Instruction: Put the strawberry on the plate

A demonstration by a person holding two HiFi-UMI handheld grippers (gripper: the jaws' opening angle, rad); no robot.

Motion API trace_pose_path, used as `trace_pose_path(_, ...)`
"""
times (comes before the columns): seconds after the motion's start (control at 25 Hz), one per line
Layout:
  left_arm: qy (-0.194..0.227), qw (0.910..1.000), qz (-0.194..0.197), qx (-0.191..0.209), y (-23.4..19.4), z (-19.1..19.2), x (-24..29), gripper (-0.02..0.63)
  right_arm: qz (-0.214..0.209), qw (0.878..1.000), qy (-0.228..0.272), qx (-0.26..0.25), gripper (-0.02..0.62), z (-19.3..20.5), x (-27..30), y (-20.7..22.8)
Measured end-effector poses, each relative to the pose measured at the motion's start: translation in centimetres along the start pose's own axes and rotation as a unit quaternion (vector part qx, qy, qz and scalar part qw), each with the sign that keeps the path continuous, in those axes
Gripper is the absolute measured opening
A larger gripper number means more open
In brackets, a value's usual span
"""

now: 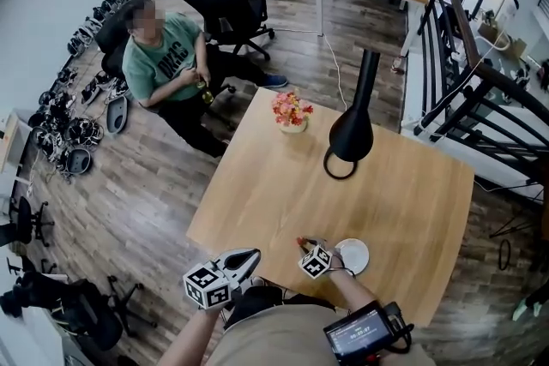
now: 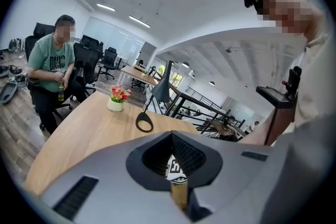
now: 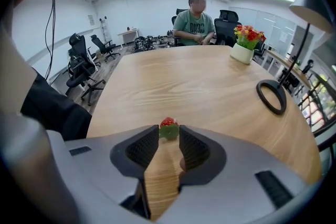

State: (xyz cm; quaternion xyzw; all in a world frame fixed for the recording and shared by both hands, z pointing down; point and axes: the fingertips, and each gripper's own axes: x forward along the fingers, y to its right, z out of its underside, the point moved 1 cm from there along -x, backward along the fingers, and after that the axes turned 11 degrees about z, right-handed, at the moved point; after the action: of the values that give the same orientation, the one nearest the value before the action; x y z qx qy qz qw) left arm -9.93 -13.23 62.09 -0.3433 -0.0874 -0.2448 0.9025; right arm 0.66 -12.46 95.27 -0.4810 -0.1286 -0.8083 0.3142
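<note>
A small red strawberry (image 3: 168, 124) with a green cap sits between the tips of my right gripper (image 3: 169, 134), just above the wooden table (image 3: 199, 86); the jaws are closed against its sides. From the head view, that gripper (image 1: 307, 248) hovers near the table's front edge, with the strawberry (image 1: 301, 242) at its tip. The white plate (image 1: 353, 255) lies empty just right of it. My left gripper (image 1: 244, 260) hangs at the front edge, left of the right one, shut and holding nothing. In its own view the left gripper (image 2: 173, 136) shows its jaws together.
A black desk lamp (image 1: 352, 129) with a ring base (image 1: 340, 165) stands mid-table, with a pot of flowers (image 1: 292, 112) at the far side. A person (image 1: 163, 56) sits on a chair beyond the table's far left corner. Office chairs and gear lie on the floor at left.
</note>
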Motion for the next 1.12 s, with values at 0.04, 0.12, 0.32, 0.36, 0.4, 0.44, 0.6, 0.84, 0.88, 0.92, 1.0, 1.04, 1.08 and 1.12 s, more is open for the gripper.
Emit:
trace_pose_path(0.04, 0.001, 1.0, -0.004, -0.002, -0.3, 0.1, -0.3, 0.005, 0.004, 1.0, -0.001, -0.007, 0.104, 0.0, 0.3, 0.0)
trace_pose_path(0.12, 0.003, 0.9999, -0.011, -0.007, -0.8, 0.3, -0.9, 0.005, 0.016, 0.999, -0.002, -0.033, 0.104, 0.0, 0.8, -0.1)
trace_pose_path(0.32, 0.009, 0.9996, -0.022, -0.015, -1.3, 0.6, -1.9, 0.005, 0.021, 0.998, -0.001, -0.051, 0.106, -0.2, 1.8, -0.6)
trace_pose_path(0.36, 0.01, 0.9996, -0.023, -0.015, -1.3, 0.5, -2.0, 0.005, 0.02, 0.998, -0.002, -0.051, 0.106, -0.3, 1.9, -0.7)
trace_pose_path(0.4, 0.01, 0.9996, -0.024, -0.015, -1.3, 0.5, -2.2, 0.005, 0.02, 0.999, -0.003, -0.05, 0.106, -0.4, 2.0, -0.8)
trace_pose_path(0.44, 0.01, 0.9995, -0.024, -0.015, -1.4, 0.5, -2.3, 0.005, 0.021, 0.999, -0.004, -0.049, 0.104, -0.5, 2.1, -0.9)
trace_pose_path(0.6, 0.009, 0.9995, -0.027, -0.016, -1.6, 0.7, -2.8, 0.005, 0.03, 0.999, -0.003, -0.038, 0.104, -0.9, 2.5, -1.0)
trace_pose_path(0.84, 0.012, 0.9994, -0.028, -0.016, -1.4, 0.8, -3.3, 0.005, 0.031, 0.999, -0.01, -0.008, 0.104, -1.1, 2.0, -0.9)
trace_pose_path(0.88, 0.013, 0.9994, -0.028, -0.016, -1.4, 0.8, -3.4, 0.005, 0.032, 0.999, -0.013, -0.007, 0.104, -1.1, 2.0, -0.9)
trace_pose_path(0.92, 0.014, 0.9994, -0.027, -0.016, -1.4, 0.8, -3.4, 0.005, 0.033, 0.999, -0.016, -0.007, 0.104, -1.0, 2.0, -0.9)
trace_pose_path(1.0, 0.016, 0.9994, -0.026, -0.015, -1.3, 0.9, -3.5, 0.005, 0.038, 0.999, -0.017, -0.006, 0.103, -0.9, 1.8, -0.8)
trace_pose_path(1.04, 0.017, 0.9994, -0.025, -0.015, -1.3, 0.9, -3.5, 0.005, 0.045, 0.999, -0.015, -0.004, 0.082, -0.9, 1.6, -0.7)
trace_pose_path(1.08, 0.018, 0.9994, -0.024, -0.015, -1.2, 0.9, -3.5, 0.005, 0.052, 0.999, -0.013, 0.0, 0.011, -0.9, 1.4, -0.5)
trace_pose_path(1.12, 0.019, 0.9994, -0.024, -0.015, -1.2, 0.9, -3.5, 0.005, 0.057, 0.998, -0.012, 0.003, 0.011, -0.9, 1.2, -0.3)
